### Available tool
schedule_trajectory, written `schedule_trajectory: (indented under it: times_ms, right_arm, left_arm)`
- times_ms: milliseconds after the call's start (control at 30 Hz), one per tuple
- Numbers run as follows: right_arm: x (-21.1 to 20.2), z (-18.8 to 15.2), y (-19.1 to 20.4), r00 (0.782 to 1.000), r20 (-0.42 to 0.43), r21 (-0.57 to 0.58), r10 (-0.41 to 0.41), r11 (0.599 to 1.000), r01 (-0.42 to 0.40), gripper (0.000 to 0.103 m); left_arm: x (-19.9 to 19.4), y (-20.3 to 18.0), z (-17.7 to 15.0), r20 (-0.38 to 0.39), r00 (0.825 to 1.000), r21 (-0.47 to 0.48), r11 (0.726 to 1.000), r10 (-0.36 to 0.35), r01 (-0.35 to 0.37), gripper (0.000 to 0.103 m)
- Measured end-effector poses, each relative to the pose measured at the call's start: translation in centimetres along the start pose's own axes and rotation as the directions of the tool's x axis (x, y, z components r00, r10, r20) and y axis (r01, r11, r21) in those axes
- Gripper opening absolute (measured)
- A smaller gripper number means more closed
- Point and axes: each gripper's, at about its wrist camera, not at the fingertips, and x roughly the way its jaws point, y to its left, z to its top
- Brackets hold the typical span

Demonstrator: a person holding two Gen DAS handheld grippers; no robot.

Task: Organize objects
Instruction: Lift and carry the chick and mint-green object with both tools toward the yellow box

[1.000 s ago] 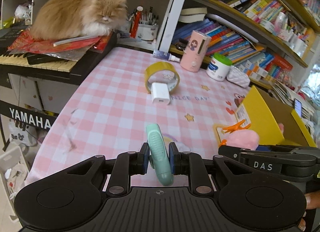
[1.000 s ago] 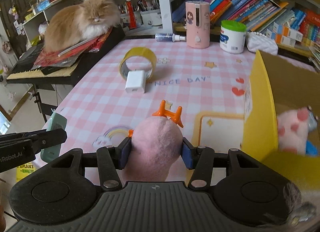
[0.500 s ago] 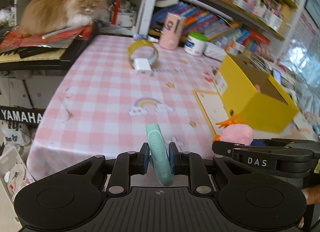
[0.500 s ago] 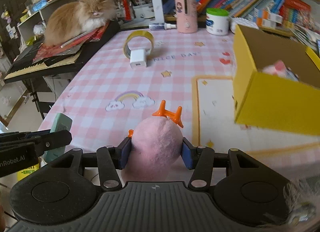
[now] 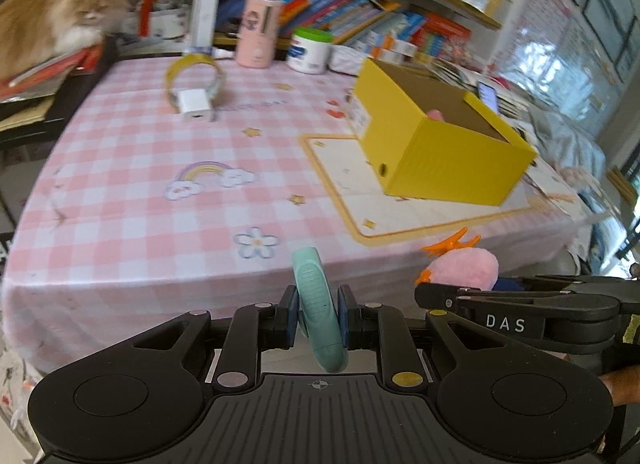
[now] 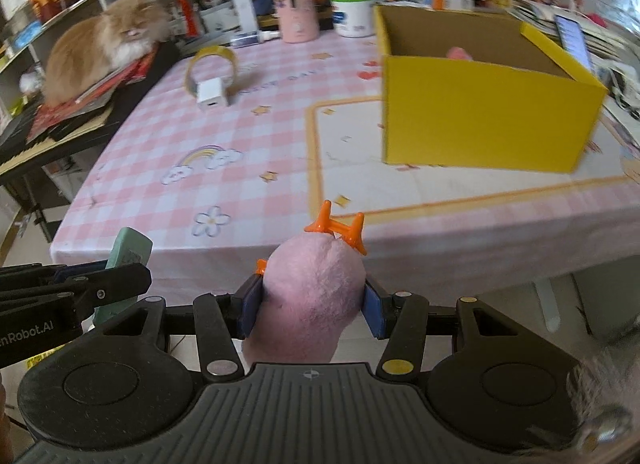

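My left gripper (image 5: 318, 318) is shut on a slim mint-green device (image 5: 316, 304), held off the table's near edge. My right gripper (image 6: 312, 306) is shut on a pink plush toy (image 6: 312, 296) with orange plastic feet (image 6: 340, 230), also off the near edge. The plush also shows in the left wrist view (image 5: 464, 270), and the green device in the right wrist view (image 6: 128, 252). An open yellow box (image 6: 480, 116) stands on the right of the pink checked table (image 6: 224, 144), with something pink inside (image 6: 460, 53).
A yellow tape roll (image 6: 212, 64) and a white charger (image 6: 210, 92) lie at the far left of the table. A pink cylinder (image 6: 296, 8) and a green-lidded white jar (image 6: 352, 14) stand at the back. A cat (image 6: 104, 44) rests on a keyboard at left.
Both grippers have pulled back from the table towards its near edge, still holding their objects. The yellow box now appears farther away and the whole tabletop shows.
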Motion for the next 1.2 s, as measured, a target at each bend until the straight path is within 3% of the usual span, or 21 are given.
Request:
schedule_trajectory:
  times_ms: [567, 1200]
  right_arm:
    - [-2.9, -2.3, -8.5, 0.989, -0.009, 0.206, -0.149, 0.967, 0.147, 0.049]
    - [-2.3, -0.2, -13.8, 0.983, -0.025, 0.250, -0.183, 0.951, 0.183, 0.049]
  left_arm:
    - [4.5, -7.8, 1.4, -0.087, 0.986, 0.166, 0.973, -0.146, 0.158, 0.019]
    - [7.9, -11.8, 4.4, -0.081, 0.981, 0.204, 0.960, -0.179, 0.192, 0.019]
